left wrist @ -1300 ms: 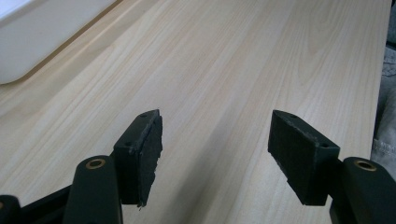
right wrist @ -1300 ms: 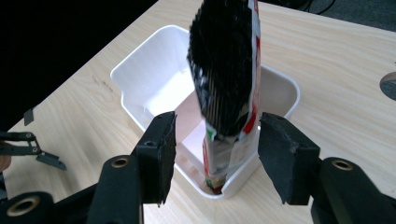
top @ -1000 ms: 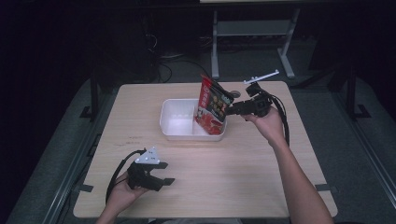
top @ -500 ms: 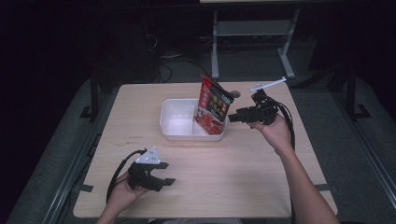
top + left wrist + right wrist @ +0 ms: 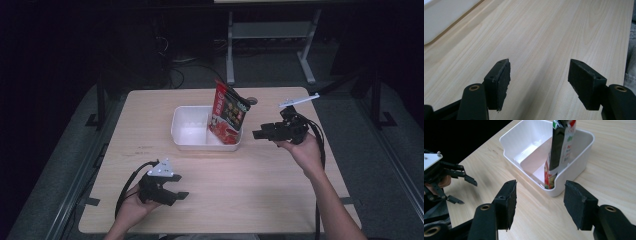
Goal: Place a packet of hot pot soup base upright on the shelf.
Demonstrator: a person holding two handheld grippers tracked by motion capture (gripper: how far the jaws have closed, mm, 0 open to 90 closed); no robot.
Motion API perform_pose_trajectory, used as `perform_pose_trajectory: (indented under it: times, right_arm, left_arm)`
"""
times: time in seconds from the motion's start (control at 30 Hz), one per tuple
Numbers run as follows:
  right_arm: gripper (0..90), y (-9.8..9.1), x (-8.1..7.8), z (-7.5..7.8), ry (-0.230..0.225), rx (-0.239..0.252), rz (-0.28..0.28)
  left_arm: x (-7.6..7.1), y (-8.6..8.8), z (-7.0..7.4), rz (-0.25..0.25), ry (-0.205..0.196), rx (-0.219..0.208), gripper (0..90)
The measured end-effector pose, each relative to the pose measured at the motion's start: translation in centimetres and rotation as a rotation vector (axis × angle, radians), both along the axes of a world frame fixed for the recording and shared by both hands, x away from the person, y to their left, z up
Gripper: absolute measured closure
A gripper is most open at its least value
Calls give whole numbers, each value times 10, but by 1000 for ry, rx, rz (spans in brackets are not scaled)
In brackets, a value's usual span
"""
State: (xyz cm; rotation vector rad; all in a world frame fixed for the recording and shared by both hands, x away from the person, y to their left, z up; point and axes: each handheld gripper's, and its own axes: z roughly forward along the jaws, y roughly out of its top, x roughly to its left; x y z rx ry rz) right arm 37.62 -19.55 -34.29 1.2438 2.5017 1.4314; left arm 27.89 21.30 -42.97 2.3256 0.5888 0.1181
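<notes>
A red snack packet stands tilted in the right compartment of a white two-compartment tray at the table's middle. My right gripper is held just right of the tray, apart from the packet, and points at it. In the right gripper view its jaws stand open with nothing between them, and the packet leans on the tray's near wall. My left gripper rests open near the front left of the table. Bare wood lies between its pads.
The wooden table carries nothing but the tray. A corner of the tray shows at the far left of the left gripper view. The left gripper appears beyond the tray in the right gripper view. The floor around is dark, with a metal stand behind.
My right gripper has drawn back to the right and a little lower, away from the packet, which stays standing in the tray. The left gripper has not moved.
</notes>
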Motion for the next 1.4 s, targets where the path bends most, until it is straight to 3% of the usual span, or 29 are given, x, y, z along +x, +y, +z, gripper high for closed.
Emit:
perform_pose_trajectory:
  times: [0.57, 1.4]
  right_arm:
    - [390, -21, -25, -23, 24, 23, -1]
    - [374, -41, -57, -52, 50, 19, -4]
  left_arm:
    - [1, -5, -2, -1, -6, 2, 325]
    - [0, -11, -2, -2, -14, 2, 307]
